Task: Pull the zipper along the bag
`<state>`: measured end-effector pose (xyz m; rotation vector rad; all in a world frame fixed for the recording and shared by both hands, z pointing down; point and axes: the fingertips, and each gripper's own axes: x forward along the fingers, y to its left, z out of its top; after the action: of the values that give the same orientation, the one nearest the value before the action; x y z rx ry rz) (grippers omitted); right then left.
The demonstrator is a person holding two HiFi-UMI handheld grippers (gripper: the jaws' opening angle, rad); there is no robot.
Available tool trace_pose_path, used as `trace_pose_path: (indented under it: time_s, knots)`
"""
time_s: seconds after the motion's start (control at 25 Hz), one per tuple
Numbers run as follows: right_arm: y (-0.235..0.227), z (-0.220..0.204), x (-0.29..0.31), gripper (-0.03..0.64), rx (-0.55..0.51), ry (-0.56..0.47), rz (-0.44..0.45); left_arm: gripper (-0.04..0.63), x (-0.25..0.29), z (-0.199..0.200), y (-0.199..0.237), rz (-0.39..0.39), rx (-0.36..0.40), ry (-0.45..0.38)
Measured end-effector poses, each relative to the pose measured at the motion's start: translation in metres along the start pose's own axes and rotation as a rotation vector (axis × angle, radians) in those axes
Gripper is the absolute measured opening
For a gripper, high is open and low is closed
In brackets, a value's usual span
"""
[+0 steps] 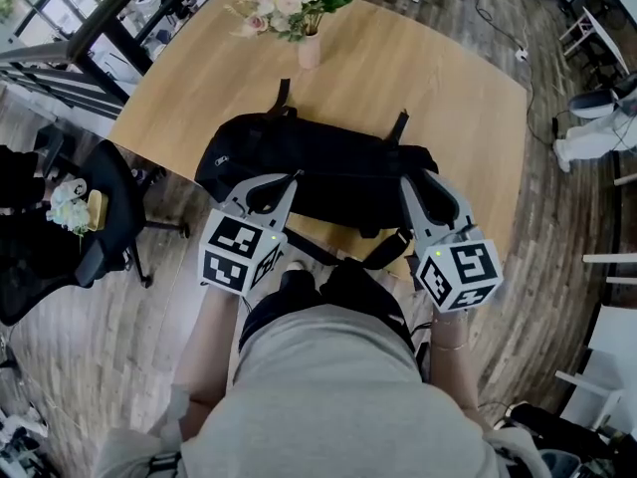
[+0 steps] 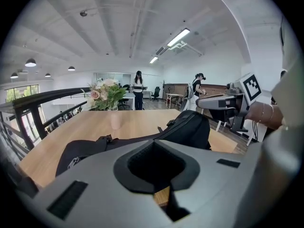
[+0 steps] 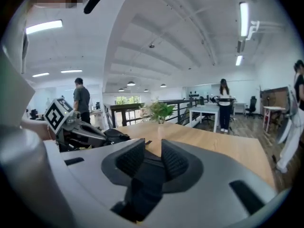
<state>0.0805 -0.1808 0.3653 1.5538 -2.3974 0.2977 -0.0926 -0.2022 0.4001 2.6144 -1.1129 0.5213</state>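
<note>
Both tools hover at the near edge of the black fabric bag, which lies lengthwise across the pale wooden tabletop just ahead of them; neither has hold of it. Your right tool sits over the bag's right end with its jaws spread. Bare tabletop shows through the gap between the ribbed pads, and nothing is pinched. Your left tool faces the bag's left half, and its jaws look spread round an empty dark hollow too. Ahead of the left tool and low to its left, a small silvery zipper pull shows on the bag's end. I judge you're between grips; whether the zip has been run I can't tell from here. If it's yet to be pulled, your next move calls for a fine pinch on that small tab, the other tool clamping the fabric just beside it, then a steady draw along the zip line so the soft bag doesn't bunch or slide
</note>
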Motion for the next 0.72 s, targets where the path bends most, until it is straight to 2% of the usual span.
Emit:
trace_pose_path:
  time_s: [0.24, 0.72]
  knots:
    - [0.068, 0.002, 0.040, 0.129, -0.215, 0.093, 0.182, 0.018, 0.000, 0.004, -0.002, -0.008, 0.030, -0.007]
    - [0.120, -0.005, 0.085, 0.141, -0.440, 0.220, 0.394, 0.018, -0.001, 0.007, 0.002, 0.015, 0.028, -0.021]
